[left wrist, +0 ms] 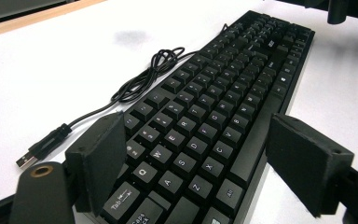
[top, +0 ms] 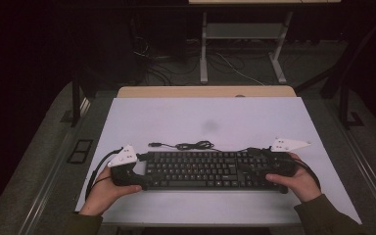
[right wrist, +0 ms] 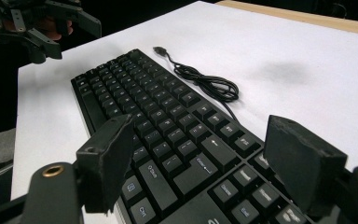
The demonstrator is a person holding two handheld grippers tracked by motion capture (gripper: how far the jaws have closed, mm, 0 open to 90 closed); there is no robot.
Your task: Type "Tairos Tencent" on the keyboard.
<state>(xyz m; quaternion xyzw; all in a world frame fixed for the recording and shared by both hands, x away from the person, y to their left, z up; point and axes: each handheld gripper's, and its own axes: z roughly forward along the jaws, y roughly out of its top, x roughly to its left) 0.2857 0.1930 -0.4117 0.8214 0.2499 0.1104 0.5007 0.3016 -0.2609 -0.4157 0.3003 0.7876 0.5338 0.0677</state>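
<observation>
White surface [top: 176, 117] carried a black keyboard [top: 210, 169] with its coiled cable [top: 191, 145] behind. Left hand-held gripper [left wrist: 205, 154] and right hand-held gripper [right wrist: 200, 163] stood released, jaws apart, straddling opposite ends.

It looks like an office or lab: a white tabletop [top: 176, 117], a metal-legged desk [top: 245, 29] behind, loose floor cables [top: 176, 63].

The keyboard [top: 210, 170] lies on the table [top: 176, 117], its coiled cable [top: 188, 145] just behind it

White table [top: 176, 117] carries black keyboard [top: 210, 169], cable [top: 188, 145].
</observation>
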